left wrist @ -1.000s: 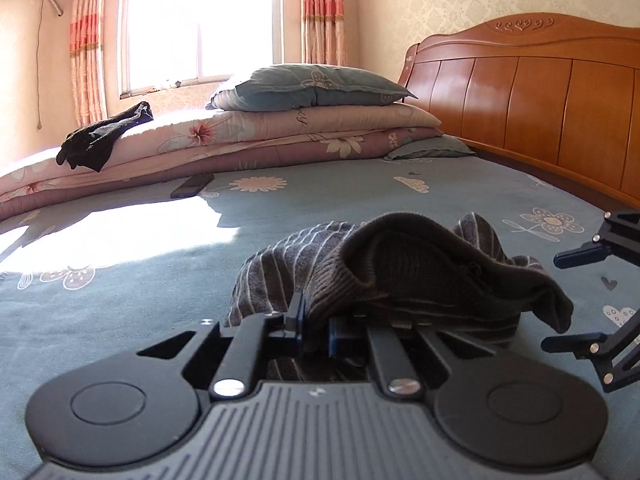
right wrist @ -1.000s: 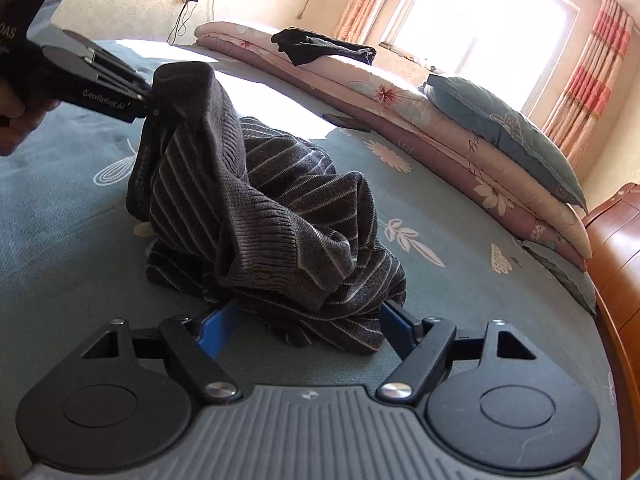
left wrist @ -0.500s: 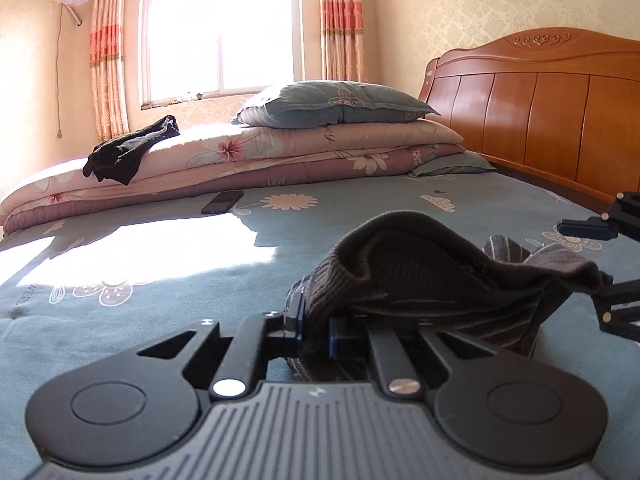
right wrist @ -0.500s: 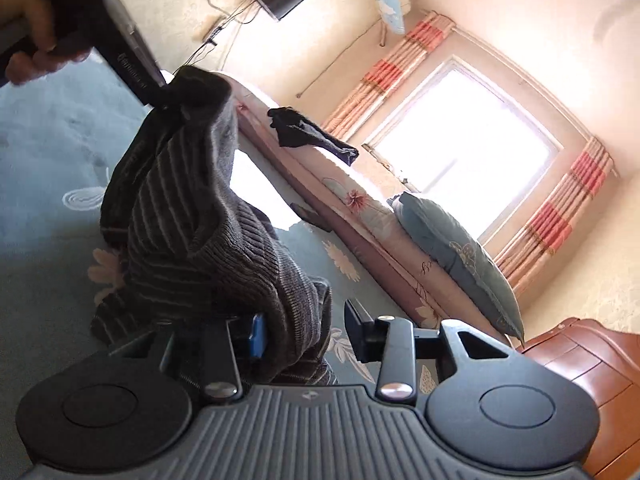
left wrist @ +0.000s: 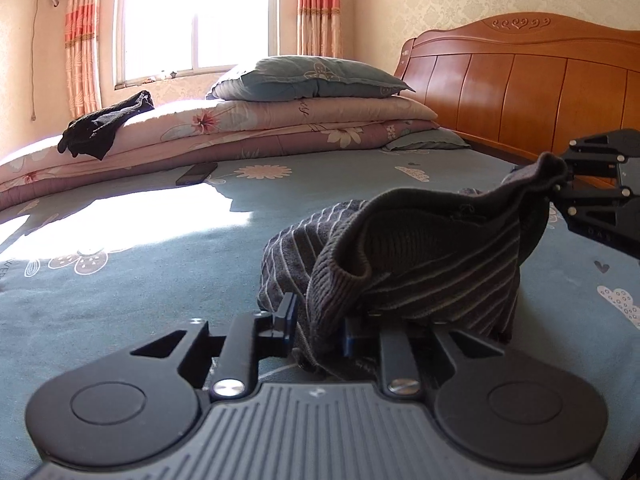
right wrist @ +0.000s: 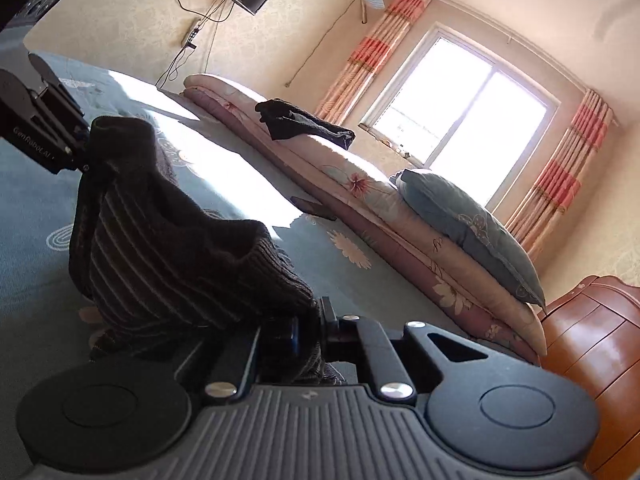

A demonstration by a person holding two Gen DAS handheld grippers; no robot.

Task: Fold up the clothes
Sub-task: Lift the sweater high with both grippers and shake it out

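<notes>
garment: dark grey knit sweater (left wrist: 420,264) w/ thin pale stripes, ribbed hem
state: bunched, unfolded, hem stretched taut
pose: hem edge raised at 2 corners, body sagging below
place: lower part touching blue floral bed sheet (left wrist: 120,288), near middle of bed, well apart from headboard (left wrist: 520,92)

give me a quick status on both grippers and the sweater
Left gripper shut on striped sweater. Right gripper shut on its other edge. Sweater bunched between them, partly lifted off bed. Nothing in the way.
</notes>
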